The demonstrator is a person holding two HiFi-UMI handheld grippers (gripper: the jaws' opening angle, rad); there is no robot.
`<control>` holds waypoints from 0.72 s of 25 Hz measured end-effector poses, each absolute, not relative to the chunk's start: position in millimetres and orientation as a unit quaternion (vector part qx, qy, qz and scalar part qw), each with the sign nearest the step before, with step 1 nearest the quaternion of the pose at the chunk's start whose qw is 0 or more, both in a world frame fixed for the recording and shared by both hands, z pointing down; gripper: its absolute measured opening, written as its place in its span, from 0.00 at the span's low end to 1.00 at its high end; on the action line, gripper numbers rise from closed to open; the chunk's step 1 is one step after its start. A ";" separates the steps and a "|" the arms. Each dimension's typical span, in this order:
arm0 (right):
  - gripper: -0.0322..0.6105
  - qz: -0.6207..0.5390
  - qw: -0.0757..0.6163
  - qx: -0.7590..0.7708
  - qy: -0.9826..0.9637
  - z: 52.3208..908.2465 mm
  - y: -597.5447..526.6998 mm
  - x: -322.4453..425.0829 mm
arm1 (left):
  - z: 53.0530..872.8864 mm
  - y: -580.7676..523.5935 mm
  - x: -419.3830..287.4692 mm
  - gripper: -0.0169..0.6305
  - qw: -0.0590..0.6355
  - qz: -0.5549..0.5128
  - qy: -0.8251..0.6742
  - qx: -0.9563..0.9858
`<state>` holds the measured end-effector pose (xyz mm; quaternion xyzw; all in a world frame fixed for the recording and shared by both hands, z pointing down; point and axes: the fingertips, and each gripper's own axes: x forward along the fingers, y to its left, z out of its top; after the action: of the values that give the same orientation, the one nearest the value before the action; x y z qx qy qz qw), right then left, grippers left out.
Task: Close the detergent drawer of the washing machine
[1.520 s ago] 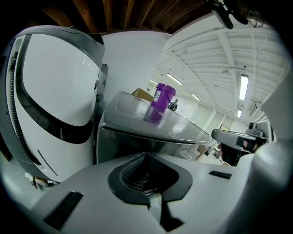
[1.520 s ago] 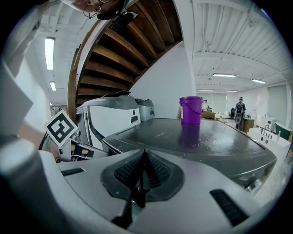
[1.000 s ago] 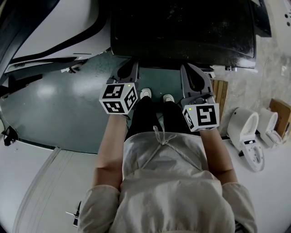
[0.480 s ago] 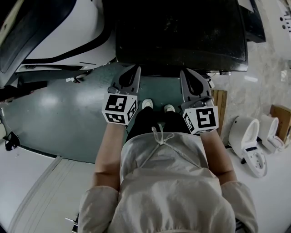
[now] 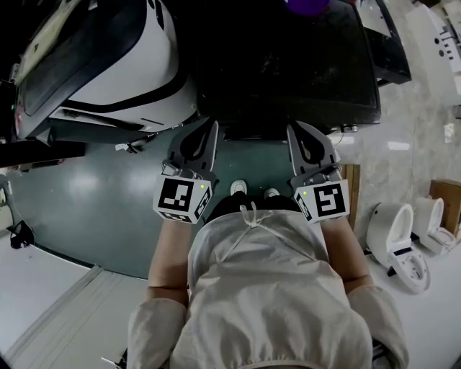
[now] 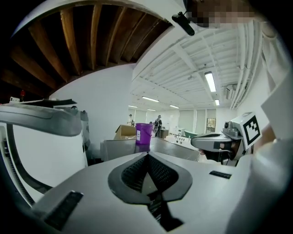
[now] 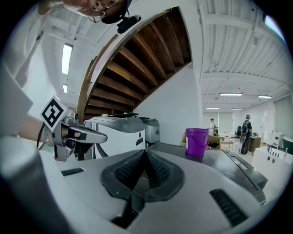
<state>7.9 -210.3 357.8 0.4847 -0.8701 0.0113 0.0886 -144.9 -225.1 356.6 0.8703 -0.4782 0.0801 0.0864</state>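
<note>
The washing machine [image 5: 288, 72] is a dark box with a flat top, straight ahead of me in the head view. I cannot make out its detergent drawer in any view. My left gripper [image 5: 209, 128] and right gripper [image 5: 295, 130] are held side by side at the machine's near edge. Both are shut with nothing between the jaws. In the left gripper view the left gripper [image 6: 147, 155] points over the machine's top, and the right gripper [image 6: 215, 141] shows beside it. The right gripper [image 7: 144, 151] does the same, with the left gripper [image 7: 82, 135] at its left.
A purple bucket [image 7: 197, 141] stands on the machine's far top [image 5: 306, 6]. A large white appliance [image 5: 108, 65] stands to the left. White toilets [image 5: 392, 223] and a wooden crate [image 5: 353, 184] lie on the floor at the right. Green floor [image 5: 94, 187] spreads to my left.
The head view has tipped forward, so the machine and grippers sit lower in frame and the purple bucket has come into sight. Both grippers stay shut at the machine's near edge.
</note>
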 end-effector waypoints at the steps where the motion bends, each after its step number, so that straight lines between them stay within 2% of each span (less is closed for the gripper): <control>1: 0.06 0.006 0.085 0.483 -0.872 351.3 -208.8 6.5 | 347.6 -222.8 -146.4 0.05 0.078 0.077 -0.478 0.872; 9: 0.05 -0.018 0.056 0.474 -0.879 305.5 -200.1 0.8 | 283.7 -206.2 -162.5 0.05 0.045 0.042 -0.480 0.875; 18: 0.05 -0.015 0.027 0.476 -0.879 287.4 -193.3 -3.9 | 269.0 -197.0 -185.1 0.05 0.029 0.040 -0.481 0.875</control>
<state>-3.9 -193.3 287.4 0.4760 -0.8789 -0.0150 0.0268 -185.1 -197.0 269.0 0.8752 -0.4812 0.0405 0.0288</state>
